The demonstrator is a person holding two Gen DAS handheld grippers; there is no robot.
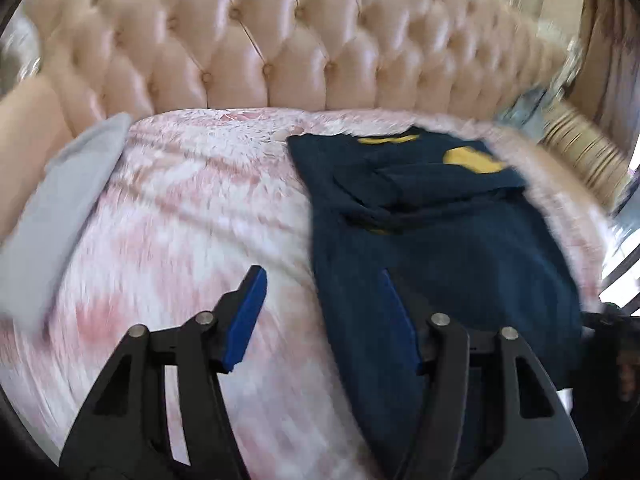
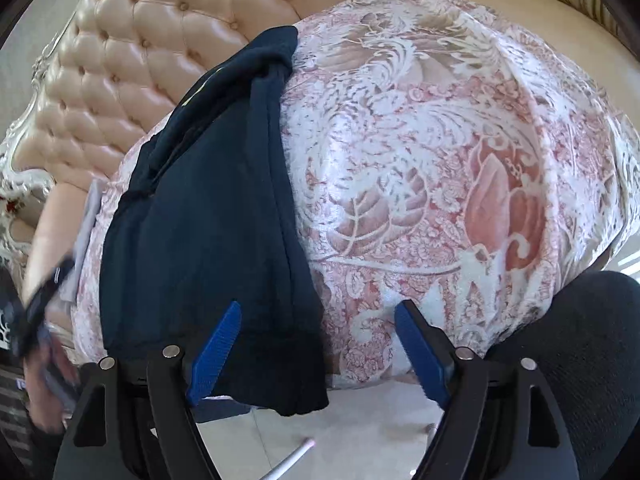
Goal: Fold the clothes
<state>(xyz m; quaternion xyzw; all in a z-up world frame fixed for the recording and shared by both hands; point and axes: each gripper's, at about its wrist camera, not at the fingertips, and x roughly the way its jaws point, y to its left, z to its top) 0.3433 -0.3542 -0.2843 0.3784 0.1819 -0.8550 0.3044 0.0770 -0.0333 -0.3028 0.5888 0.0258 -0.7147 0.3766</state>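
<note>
Both my tools gape wide, holding nothing: left tool [image 1: 320, 312] and right tool [image 2: 318, 344] hover over the navy shirt [image 1: 440, 240] lying on the pink floral bedspread [image 2: 440, 160].

So the bed [image 1: 192, 208] is filling most of both views, wearing a pink-and-white floral bedspread [image 2: 440, 168] with big leaf and flower shapes. A tufted beige headboard [image 1: 248, 40] is running across the top of the left wrist frame and sitting in the upper left of the right wrist one. A navy garment with yellow patches [image 1: 440, 232] is lying on the spread, right of center in the left wrist view; in the right wrist view it's stretching from upper center to lower left, its bottom edge hanging off the mattress edge. A light grey cloth [image 1: 60, 216] is lying at the left edge, pretty blurred.
</note>
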